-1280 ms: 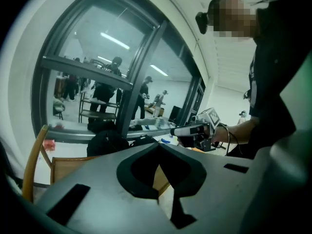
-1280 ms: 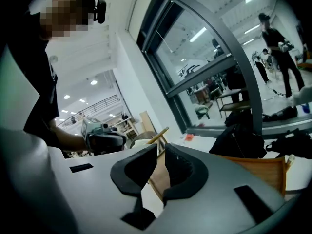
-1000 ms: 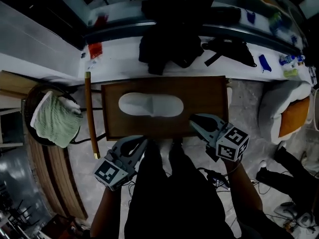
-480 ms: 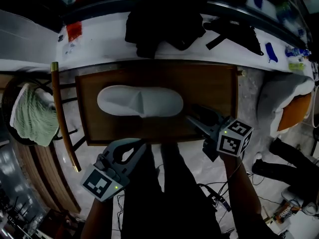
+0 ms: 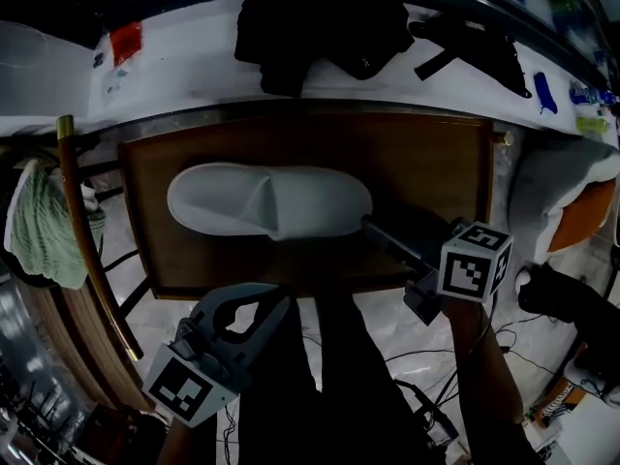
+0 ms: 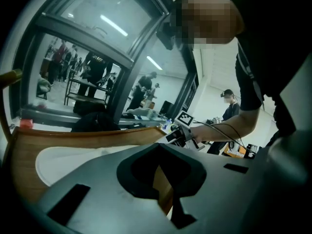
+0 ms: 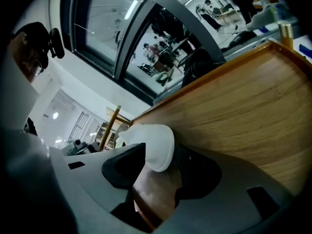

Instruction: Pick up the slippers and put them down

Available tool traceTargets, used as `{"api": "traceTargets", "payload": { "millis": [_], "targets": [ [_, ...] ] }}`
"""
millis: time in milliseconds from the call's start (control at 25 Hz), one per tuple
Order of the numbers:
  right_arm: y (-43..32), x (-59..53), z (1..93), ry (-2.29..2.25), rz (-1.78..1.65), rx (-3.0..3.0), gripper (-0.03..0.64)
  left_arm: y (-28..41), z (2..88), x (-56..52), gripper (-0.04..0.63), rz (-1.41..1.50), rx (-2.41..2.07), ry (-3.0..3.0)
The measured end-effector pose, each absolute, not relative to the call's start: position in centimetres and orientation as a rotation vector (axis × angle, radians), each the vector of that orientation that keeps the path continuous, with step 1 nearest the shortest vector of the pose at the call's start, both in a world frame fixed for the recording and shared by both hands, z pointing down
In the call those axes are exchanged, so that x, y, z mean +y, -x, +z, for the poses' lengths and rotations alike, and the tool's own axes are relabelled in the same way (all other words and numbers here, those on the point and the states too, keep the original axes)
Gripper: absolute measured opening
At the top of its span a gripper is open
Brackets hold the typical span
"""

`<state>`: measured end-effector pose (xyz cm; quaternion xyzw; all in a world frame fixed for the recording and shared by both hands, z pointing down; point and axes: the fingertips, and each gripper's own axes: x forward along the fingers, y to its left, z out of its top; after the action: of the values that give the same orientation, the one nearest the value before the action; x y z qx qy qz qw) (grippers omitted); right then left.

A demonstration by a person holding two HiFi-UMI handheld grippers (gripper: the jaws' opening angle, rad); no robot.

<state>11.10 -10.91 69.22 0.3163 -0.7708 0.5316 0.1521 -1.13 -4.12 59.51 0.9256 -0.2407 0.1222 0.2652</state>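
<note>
Task's thing: white soft fabric slippers (image 5: pixel 266 201), reading as one flat, elongated shape, whether single or a stacked pair not clear; flat on the brown wooden worktop (image 5: pixel 426 163), in its left and middle part
Long axis: left to right across the head view, parallel to the worktop's near edge, one rounded end pointing right
Right gripper (image 5: pixel 380 229): over the worktop's near right part, jaws spread, aimed leftward along the slippers' length; the rounded white end sits at the mouth between the jaw tips, pads not pressing on it
Left gripper (image 5: pixel 279 303): off the worktop's near edge, on the person's side of the slippers, jaws pressed together, nothing between them
Nearer hand: the right, right at the slippers' end; the left clearly apart from them
Step, as judged: approach for the pick-up, no grip made yet
Next move, as judged: slide the spread jaws further over the rounded end along the long axis, then close
Risk, as judged: thin, limp fabric may fold or slip out of an end-on pinch, or only one layer may lift
Surroundings: green cloth (image 5: pixel 44 231) and a wooden pole (image 5: pixel 85 231) left of the worktop; dark garments (image 5: pixel 310 27) on a white counter (image 5: pixel 194 66) beyond it
</note>
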Motion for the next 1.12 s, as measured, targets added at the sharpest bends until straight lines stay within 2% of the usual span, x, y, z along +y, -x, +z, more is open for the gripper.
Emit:
{"api": "traceTargets", "payload": {
  "millis": [520, 680, 800, 960, 1120],
  "targets": [
    [-9.6, -11.2, 71.6, -0.812, 1.501, -2.082, 0.178, 0.7, 59.8, -5.0, 0.002, 0.284, -0.619, -2.534],
    [-9.8, -11.0, 71.5, -0.799, 1.492, -2.089, 0.104, 0.6, 59.8, -5.0, 0.002, 0.268, -0.620, -2.533],
    [-9.6, -10.8, 70.9, -0.792, 1.522, -2.132, 0.075, 0.7, 60.0, -4.6, 0.002, 0.265, -0.618, -2.530],
    [-9.1, -10.7, 69.3, -0.795, 1.580, -2.229, 0.049, 0.8, 60.2, -4.2, 0.002, 0.256, -0.626, -2.526],
    [-8.9, -11.0, 67.1, -0.828, 1.484, -2.351, 0.044, 1.0, 59.7, -4.0, 0.002, 0.248, -0.635, -2.536]
  ]
}}
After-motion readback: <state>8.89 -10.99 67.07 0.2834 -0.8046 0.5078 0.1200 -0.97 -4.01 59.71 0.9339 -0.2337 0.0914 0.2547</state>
